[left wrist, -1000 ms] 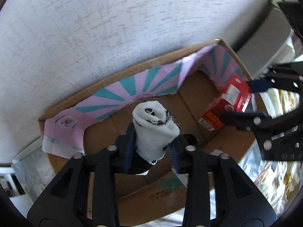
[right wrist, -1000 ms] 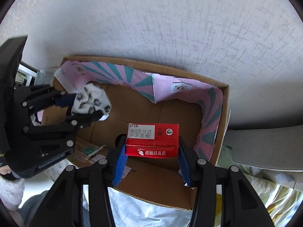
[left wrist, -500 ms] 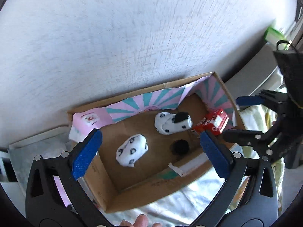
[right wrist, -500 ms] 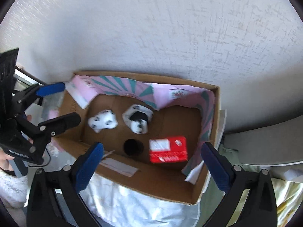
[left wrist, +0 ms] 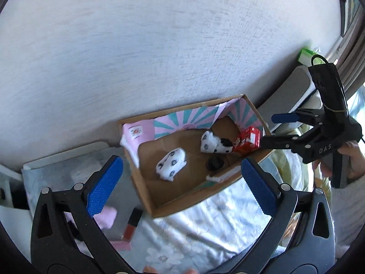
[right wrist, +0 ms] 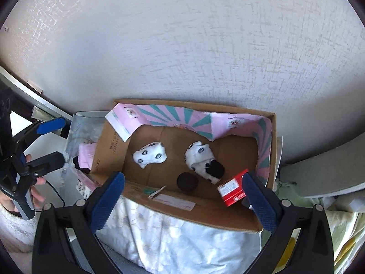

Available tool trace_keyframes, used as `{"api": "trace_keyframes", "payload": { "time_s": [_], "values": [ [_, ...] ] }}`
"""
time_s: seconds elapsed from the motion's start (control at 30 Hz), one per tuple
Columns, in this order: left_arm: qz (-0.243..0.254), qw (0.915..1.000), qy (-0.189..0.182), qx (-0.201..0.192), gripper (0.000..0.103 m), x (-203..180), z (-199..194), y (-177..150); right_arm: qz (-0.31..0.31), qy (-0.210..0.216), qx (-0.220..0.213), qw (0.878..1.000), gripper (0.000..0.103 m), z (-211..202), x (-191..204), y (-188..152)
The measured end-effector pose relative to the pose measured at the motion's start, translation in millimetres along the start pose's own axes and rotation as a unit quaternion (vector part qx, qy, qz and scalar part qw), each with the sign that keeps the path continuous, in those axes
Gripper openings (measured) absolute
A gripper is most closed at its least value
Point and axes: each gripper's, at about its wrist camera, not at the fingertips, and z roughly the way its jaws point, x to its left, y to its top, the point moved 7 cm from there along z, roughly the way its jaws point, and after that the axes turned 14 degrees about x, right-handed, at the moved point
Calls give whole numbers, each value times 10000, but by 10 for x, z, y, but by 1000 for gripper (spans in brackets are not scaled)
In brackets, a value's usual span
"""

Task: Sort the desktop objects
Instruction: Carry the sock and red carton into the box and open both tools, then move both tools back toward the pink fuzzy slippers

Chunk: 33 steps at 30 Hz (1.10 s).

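A cardboard box (right wrist: 109,150) with a pink and teal lining stands against the wall; it also shows in the left wrist view (left wrist: 146,201). Inside lie two white rolled socks with dark prints (right wrist: 150,155) (right wrist: 200,157), a dark round thing (right wrist: 187,181) and a red carton (right wrist: 232,190). The same socks (left wrist: 171,164) (left wrist: 214,145) and carton (left wrist: 247,139) show in the left wrist view. My left gripper (left wrist: 180,182) is open and empty, above the box's near left corner. My right gripper (right wrist: 182,196) is open and empty, above the box's near edge.
The box rests on a pale flowered cloth (right wrist: 178,237). Left of the box lie a pink soft thing (left wrist: 107,217), a red and black tube (left wrist: 132,223) and a clear plastic bag (right wrist: 79,132). A grey ledge (right wrist: 324,175) runs on the right.
Both grippers opened and pulled up and back from the box. The left one let go of a rolled sock and the right one let go of the red carton; both now lie inside.
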Motion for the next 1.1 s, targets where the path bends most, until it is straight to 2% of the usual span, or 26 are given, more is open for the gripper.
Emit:
{"api": "trace_keyframes", "payload": {
  "time_s": [0.13,0.3,0.4,0.63,0.83,0.97,1.1],
  "values": [
    [-117,9996,275,-11,103,161,-181,-201,-116,-150,97,9998,103,-27,165,-71],
    [-388,9979,491,-194,103,434,-487,-483,-392,-512,-249,9976,103,-212,477,-173],
    [-509,9956,705,-340,103,618,-693,-639,-638,-678,-263,9953,103,-257,704,-252],
    [-731,9923,923,-385,103,1073,-972,-1021,-1012,-640,-372,9921,103,-234,1238,-433],
    [-984,9905,949,-131,103,1441,-846,-1360,-1309,-553,-423,9889,103,-65,1640,-558],
    [-916,9905,1025,42,103,1534,-642,-1541,-1355,-530,-281,9890,103,177,1822,-636],
    [-818,9900,1121,237,101,1613,-411,-1666,-1323,-258,-64,9909,103,489,2011,-745]
  ]
}}
